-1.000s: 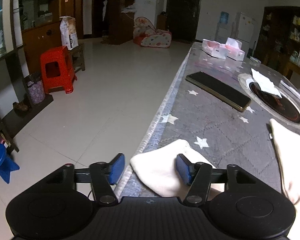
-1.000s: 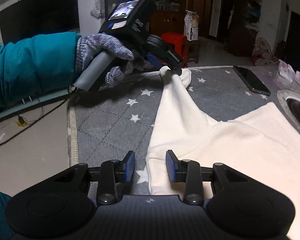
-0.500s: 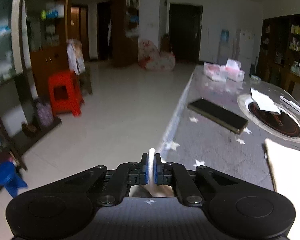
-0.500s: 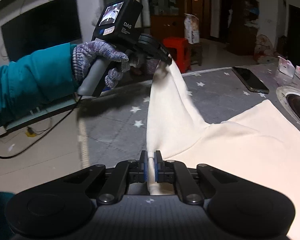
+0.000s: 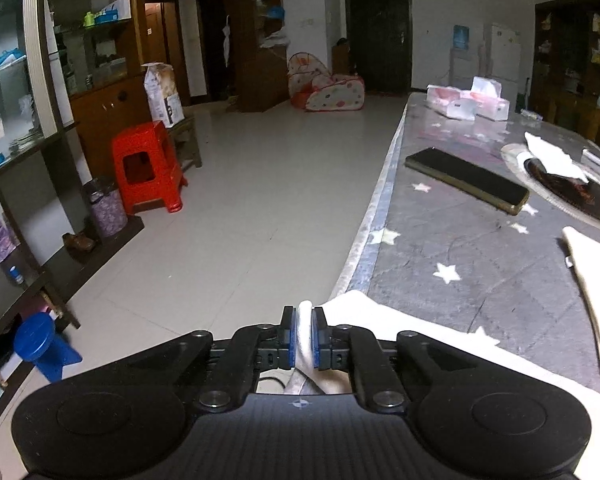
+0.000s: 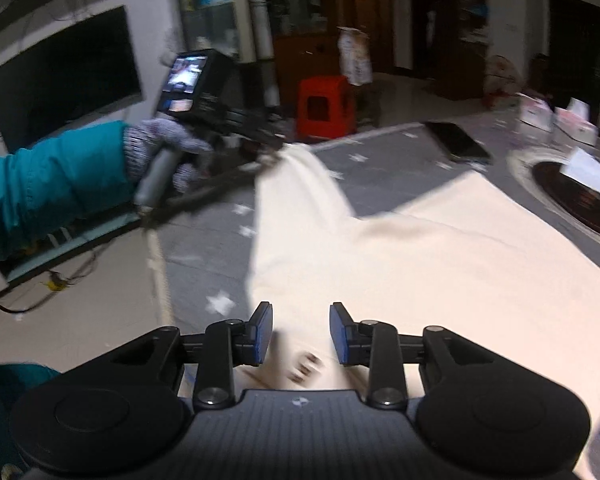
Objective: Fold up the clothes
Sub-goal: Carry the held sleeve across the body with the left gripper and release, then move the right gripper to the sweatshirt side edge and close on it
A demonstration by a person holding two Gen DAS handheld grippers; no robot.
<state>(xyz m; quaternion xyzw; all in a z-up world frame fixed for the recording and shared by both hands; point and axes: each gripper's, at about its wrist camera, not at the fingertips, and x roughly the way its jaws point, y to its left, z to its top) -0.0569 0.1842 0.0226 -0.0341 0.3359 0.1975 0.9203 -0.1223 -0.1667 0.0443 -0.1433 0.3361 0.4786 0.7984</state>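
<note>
**Cream garment pinched at one end, spread across the starred table**

The left gripper (image 5: 304,334) has its blue fingers (image 5: 287,338) clamped on a fold of the cream garment (image 6: 420,264), right at the table's (image 5: 452,248) near edge beside the tiled floor (image 5: 260,200). In the right wrist view, a gloved hand (image 6: 156,152) with a teal sleeve (image 6: 48,184) carries that gripper, and the cloth rises from the table to it in a taut strip.

The right gripper (image 6: 300,334) hovers over the near part of the garment; its fingers (image 6: 262,332) are spreading apart, cloth lies below and between them, and the pads do not press on it.

The rest of the garment lies flat on the grey, star-patterned table cover, reaching toward a round dark inset (image 6: 572,192) in the table with a white paper (image 6: 590,170) on it. A dark phone (image 5: 466,180) lies beyond the cloth, near the table's edge and apart from it. Tissue packs (image 5: 468,102) sit at the far end. On the floor stand a red stool (image 5: 148,166) and a blue stool (image 5: 40,344), both clear of the table.
</note>
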